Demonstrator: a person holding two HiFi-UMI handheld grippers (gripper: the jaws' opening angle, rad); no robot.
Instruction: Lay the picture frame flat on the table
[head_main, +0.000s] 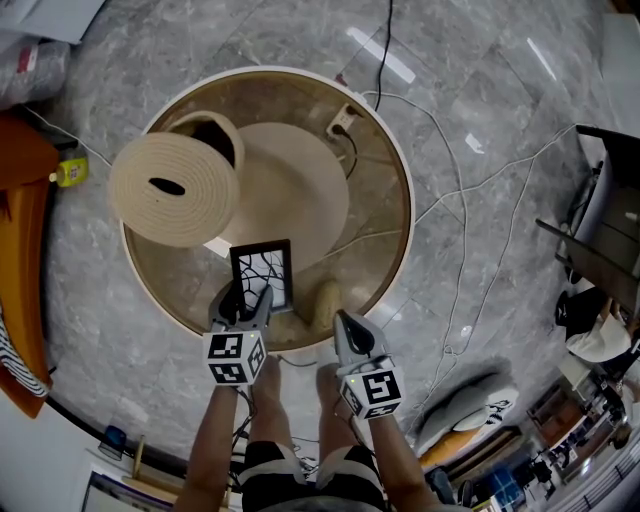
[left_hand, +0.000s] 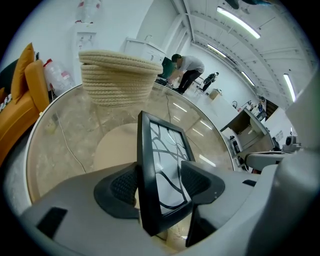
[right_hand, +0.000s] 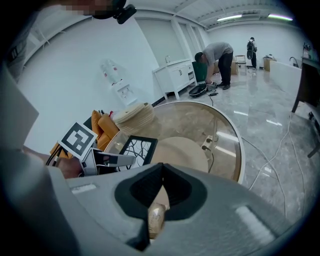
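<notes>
The picture frame (head_main: 262, 273), black with a branch pattern under glass, is near the front rim of the round glass table (head_main: 398, 170). Its face tilts up toward the head view. In the left gripper view the frame (left_hand: 162, 170) stands edge-on between my left gripper's pads (left_hand: 125, 187), and a gap shows on the right side. My left gripper (head_main: 243, 300) is open around the frame's lower edge. My right gripper (head_main: 350, 325) hovers at the table's front edge, right of the frame, with its jaws shut and empty (right_hand: 161, 180). The right gripper view shows the frame (right_hand: 137, 149) at left.
A coiled rope basket (head_main: 175, 190) lies at the table's left. A beige lump (head_main: 325, 300) sits just right of the frame. A power strip (head_main: 342, 122) and cables trail off the far side. An orange chair (head_main: 20, 240) stands left; people (right_hand: 215, 57) work far off.
</notes>
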